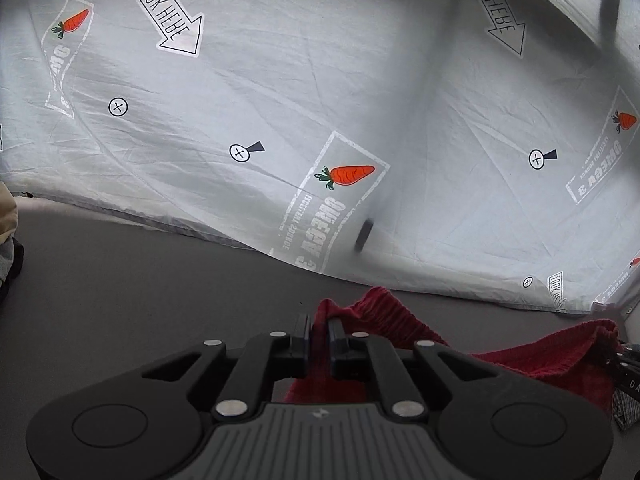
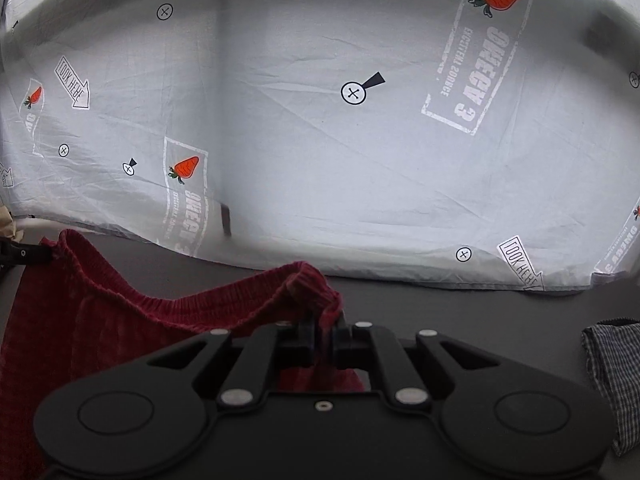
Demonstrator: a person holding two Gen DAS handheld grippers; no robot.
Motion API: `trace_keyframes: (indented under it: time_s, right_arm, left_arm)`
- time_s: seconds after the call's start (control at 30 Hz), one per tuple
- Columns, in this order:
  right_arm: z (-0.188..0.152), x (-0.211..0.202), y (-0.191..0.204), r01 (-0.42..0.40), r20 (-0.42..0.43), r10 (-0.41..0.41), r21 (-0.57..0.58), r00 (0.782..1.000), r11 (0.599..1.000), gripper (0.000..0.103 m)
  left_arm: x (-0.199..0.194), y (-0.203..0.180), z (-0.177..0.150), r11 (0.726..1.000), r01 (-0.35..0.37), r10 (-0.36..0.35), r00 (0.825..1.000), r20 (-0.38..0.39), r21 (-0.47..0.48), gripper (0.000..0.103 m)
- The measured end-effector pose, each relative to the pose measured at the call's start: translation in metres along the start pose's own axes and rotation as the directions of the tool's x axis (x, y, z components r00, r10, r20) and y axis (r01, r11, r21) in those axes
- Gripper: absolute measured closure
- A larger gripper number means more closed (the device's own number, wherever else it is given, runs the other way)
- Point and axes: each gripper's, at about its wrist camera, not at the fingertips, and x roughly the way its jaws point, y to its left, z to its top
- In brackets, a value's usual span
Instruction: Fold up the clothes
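Observation:
A dark red ribbed garment (image 2: 120, 328) with an elastic waistband hangs between my two grippers above the grey surface (image 1: 140, 280). My left gripper (image 1: 319, 328) is shut on one corner of its waistband (image 1: 384, 308). My right gripper (image 2: 324, 328) is shut on the other corner. In the right wrist view the left gripper's fingers (image 2: 24, 254) show at the far left edge, pinching the waistband. In the left wrist view the garment (image 1: 560, 360) runs off to the right, where part of the right gripper shows at the edge.
A white sheet (image 1: 320, 80) printed with carrots, arrows and crossed circles hangs behind the surface as a backdrop. A black-and-white checked cloth (image 2: 616, 376) lies at the right. Beige and grey fabric (image 1: 6, 240) sits at the left edge.

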Motion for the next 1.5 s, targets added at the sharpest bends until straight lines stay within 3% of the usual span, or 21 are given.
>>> trace_keyframes:
  time_s: [0.03, 0.1, 0.13, 0.23, 0.4, 0.57, 0.73, 0.87, 1.0, 1.07, 1.1, 1.2, 1.27, 1.33, 1.43, 1.5]
  right_arm:
    - [-0.001, 0.014, 0.003, 0.021, -0.014, -0.021, -0.025, 1.0, 0.999, 0.084]
    - [0.001, 0.031, 0.005, 0.033, -0.027, -0.034, -0.035, 0.999, 0.999, 0.058]
    - [0.002, 0.034, 0.002, 0.026, -0.02, -0.026, -0.019, 0.999, 0.999, 0.055]
    - [0.0, 0.031, -0.009, 0.021, -0.028, -0.02, 0.029, 0.999, 0.999, 0.051]
    - [-0.028, 0.005, -0.032, 0.076, -0.096, -0.069, 0.073, 0.993, 0.994, 0.048]
    - [-0.087, -0.043, -0.053, 0.163, -0.208, -0.132, 0.142, 0.969, 0.976, 0.044]
    - [-0.139, -0.085, -0.049, 0.214, -0.287, -0.169, 0.132, 0.943, 0.968, 0.044]
    - [-0.161, -0.105, -0.036, 0.215, -0.31, -0.176, 0.093, 0.934, 0.972, 0.044]
    - [-0.168, -0.118, -0.028, 0.208, -0.302, -0.174, 0.083, 0.937, 0.974, 0.044]
    - [-0.168, -0.124, -0.027, 0.213, -0.295, -0.179, 0.087, 0.939, 0.973, 0.044]
    - [-0.169, -0.127, -0.027, 0.222, -0.29, -0.189, 0.085, 0.938, 0.971, 0.044]
    - [-0.172, -0.137, -0.032, 0.251, -0.282, -0.217, 0.09, 0.934, 0.964, 0.044]
    - [-0.178, -0.141, -0.04, 0.271, -0.289, -0.23, 0.111, 0.929, 0.956, 0.044]
    - [-0.183, -0.143, -0.048, 0.29, -0.3, -0.24, 0.134, 0.923, 0.948, 0.044]
    - [-0.188, -0.144, -0.058, 0.32, -0.318, -0.255, 0.17, 0.913, 0.932, 0.044]
    - [-0.191, -0.145, -0.064, 0.324, -0.322, -0.253, 0.192, 0.912, 0.926, 0.044]
  left_arm:
    - [0.015, 0.0, 0.001, 1.0, -0.025, 0.025, 0.999, -0.025, 0.005, 0.062]
    - [0.03, 0.008, 0.004, 0.999, -0.043, 0.043, 0.997, -0.057, -0.01, 0.055]
    - [0.033, 0.013, 0.006, 0.999, -0.046, 0.045, 0.997, -0.069, -0.022, 0.051]
    - [0.025, 0.025, 0.004, 0.997, -0.049, 0.044, 0.995, -0.092, -0.052, 0.038]
    - [-0.019, 0.033, -0.029, 0.999, -0.038, 0.033, 0.984, -0.172, -0.025, 0.038]
    - [-0.081, 0.024, -0.094, 0.991, -0.031, 0.063, 0.965, -0.253, 0.127, 0.038]
    - [-0.12, 0.008, -0.156, 0.962, -0.018, 0.106, 0.944, -0.314, 0.271, 0.038]
    - [-0.119, 0.003, -0.177, 0.956, 0.017, 0.089, 0.934, -0.347, 0.292, 0.033]
    - [-0.102, 0.003, -0.185, 0.942, -0.046, 0.16, 0.933, -0.322, 0.332, 0.035]
    - [-0.101, 0.013, -0.18, 0.958, -0.053, 0.147, 0.935, -0.323, 0.283, 0.068]
    - [-0.103, 0.022, -0.174, 0.97, -0.061, 0.138, 0.936, -0.324, 0.236, 0.091]
    - [-0.117, 0.06, -0.154, 0.989, -0.131, 0.143, 0.958, -0.25, 0.066, 0.092]
    - [-0.12, 0.092, -0.142, 0.979, -0.2, 0.186, 0.957, -0.222, -0.043, 0.089]
    - [-0.118, 0.121, -0.135, 0.947, -0.294, 0.265, 0.942, -0.207, -0.128, 0.087]
    - [-0.118, 0.167, -0.126, 0.87, -0.412, 0.356, 0.905, -0.233, -0.27, 0.071]
    - [-0.125, 0.183, -0.126, 0.847, -0.402, 0.334, 0.912, -0.238, -0.349, 0.069]
